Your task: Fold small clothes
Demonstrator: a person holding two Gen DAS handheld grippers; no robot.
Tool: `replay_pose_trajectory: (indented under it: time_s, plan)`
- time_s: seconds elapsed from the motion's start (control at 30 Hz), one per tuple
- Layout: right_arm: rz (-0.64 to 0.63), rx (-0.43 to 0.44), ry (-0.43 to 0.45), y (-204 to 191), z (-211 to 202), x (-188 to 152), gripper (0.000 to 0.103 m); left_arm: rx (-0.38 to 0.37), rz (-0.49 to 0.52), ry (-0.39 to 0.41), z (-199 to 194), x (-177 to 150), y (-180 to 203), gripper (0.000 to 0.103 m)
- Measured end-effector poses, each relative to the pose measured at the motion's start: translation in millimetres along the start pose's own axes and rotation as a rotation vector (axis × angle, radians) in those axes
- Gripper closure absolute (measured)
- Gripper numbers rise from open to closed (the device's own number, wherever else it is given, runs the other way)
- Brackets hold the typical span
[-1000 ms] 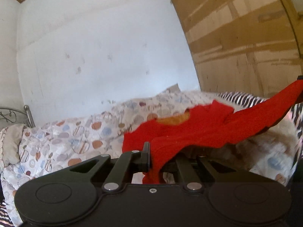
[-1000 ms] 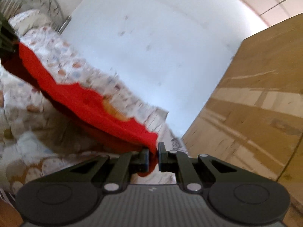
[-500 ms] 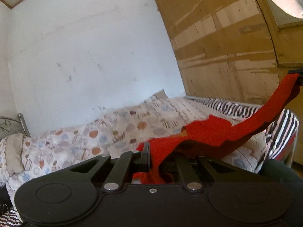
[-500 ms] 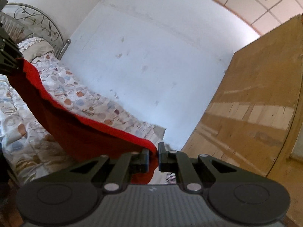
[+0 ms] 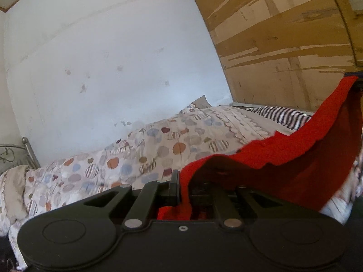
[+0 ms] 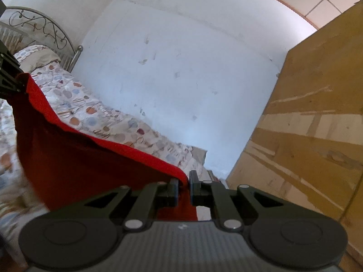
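Note:
A small red garment [image 5: 283, 158] hangs stretched in the air between both grippers, above the bed. My left gripper [image 5: 185, 184] is shut on one corner of it; the cloth drapes over and hides its right finger. My right gripper [image 6: 183, 187] is shut on the other corner of the red garment [image 6: 90, 158]. In the left wrist view the right gripper [image 5: 354, 80] shows at the far right edge holding the raised end. In the right wrist view the left gripper [image 6: 9, 74] shows at the far left edge.
A bed with a spotted quilt [image 5: 140, 158] lies below, with a striped sheet [image 5: 279, 113] at its far end. A metal headboard [image 6: 38, 29] and pillow [image 6: 36, 54] stand at one end. A white wall [image 5: 113, 68] and a wooden wardrobe [image 5: 283, 45] are behind.
Both grippers have lifted the red garment off the bed and spread it between them. It now hangs in the air with its lower part dangling.

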State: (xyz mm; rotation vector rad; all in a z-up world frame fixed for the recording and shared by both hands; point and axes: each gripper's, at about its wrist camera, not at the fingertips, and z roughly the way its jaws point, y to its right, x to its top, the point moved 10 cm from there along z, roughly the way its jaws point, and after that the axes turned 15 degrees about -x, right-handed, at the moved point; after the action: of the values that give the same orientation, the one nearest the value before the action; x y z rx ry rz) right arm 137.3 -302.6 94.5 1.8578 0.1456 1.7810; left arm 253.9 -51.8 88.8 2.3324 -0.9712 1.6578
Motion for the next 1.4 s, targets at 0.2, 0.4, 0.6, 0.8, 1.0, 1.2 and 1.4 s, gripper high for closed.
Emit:
replay_pose_trajectory:
  time_s: [0.2, 0.4, 0.6, 0.8, 1.0, 1.2, 1.4]
  plan:
    - [0.093, 0.11, -0.119, -19.9, 119.5, -3.1, 0.093, -0.072, -0.085, -0.125, 106.3, 8.2, -44.6, 0.096]
    - [0.054, 0.175, -0.244, -60.3, 214.6, -32.7, 0.093, -0.115, -0.197, -0.29, 203.3, -24.4, -83.9, 0.096]
    - [0.009, 0.192, -0.35, -100.9, 261.2, -68.9, 0.093, -0.142, -0.27, -0.384, 260.8, -55.4, -95.8, 0.095]
    - [0.038, 0.212, -0.455, -118.1, 281.2, -104.0, 0.092, -0.188, -0.374, -0.434, 287.9, -84.8, -97.8, 0.091]
    - [0.238, 0.243, -0.573, -114.0, 293.7, -125.1, 0.089, -0.225, -0.444, -0.402, 284.1, -86.9, -103.1, 0.072]
    - [0.272, 0.235, -0.598, -108.3, 299.6, -130.1, 0.087, -0.189, -0.506, -0.312, 264.5, -68.3, -128.4, 0.021]
    - [0.308, 0.233, -0.605, -102.0, 301.6, -128.7, 0.042, -0.163, -0.521, -0.245, 240.6, -48.7, -150.2, 0.001]
